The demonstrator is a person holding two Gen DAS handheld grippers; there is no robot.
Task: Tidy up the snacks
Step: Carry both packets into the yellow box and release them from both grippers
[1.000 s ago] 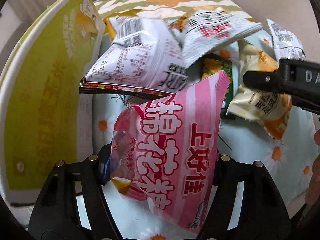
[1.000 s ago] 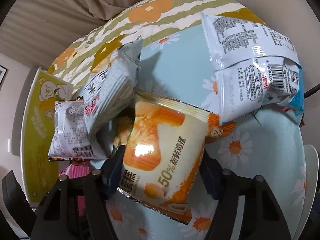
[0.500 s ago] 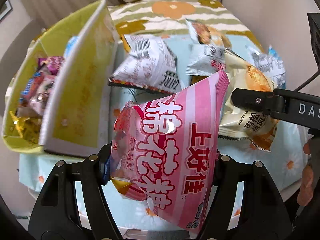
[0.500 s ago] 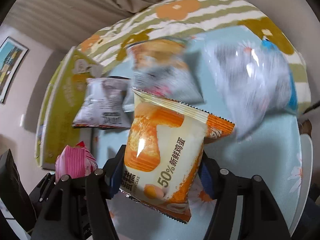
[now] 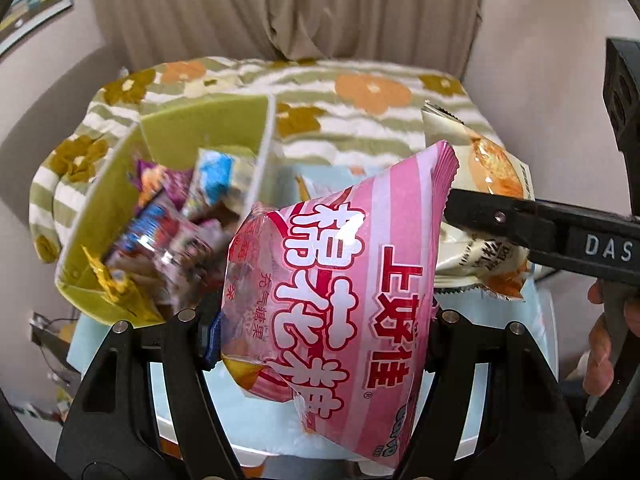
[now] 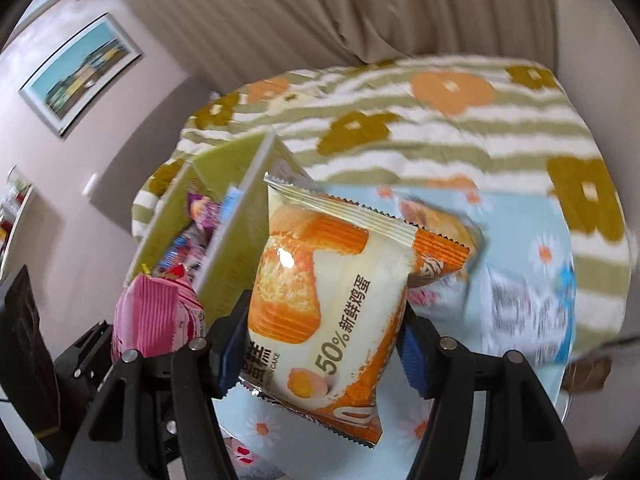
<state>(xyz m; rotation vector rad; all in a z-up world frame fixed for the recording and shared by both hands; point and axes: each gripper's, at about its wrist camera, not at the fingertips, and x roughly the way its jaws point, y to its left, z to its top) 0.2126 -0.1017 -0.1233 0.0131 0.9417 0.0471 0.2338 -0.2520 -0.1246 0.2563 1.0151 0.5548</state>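
My left gripper (image 5: 320,344) is shut on a pink striped marshmallow bag (image 5: 340,280), held up in the air above the table. My right gripper (image 6: 320,344) is shut on a cream and orange cake packet (image 6: 320,288), also lifted. The cake packet (image 5: 492,184) shows in the left wrist view at the right, pinched by the right gripper's black finger (image 5: 520,224). The pink bag (image 6: 152,312) appears at the lower left of the right wrist view. A yellow-green box (image 5: 208,128) with several snack packets inside stands to the left; in the right wrist view the box (image 6: 236,160) lies behind the cake packet.
The table has a light blue daisy cloth (image 6: 532,256) with blurred snack packets (image 6: 516,304) at the right. Behind it lies a green striped flowered blanket (image 5: 360,92), then beige curtains (image 5: 280,8). A framed picture (image 6: 76,72) hangs on the left wall. A hand (image 5: 600,348) grips the right tool.
Both grippers have risen with their packets and tilted up. The table and loose snacks have dropped away, and the open top of the green box with its contents has come into view.
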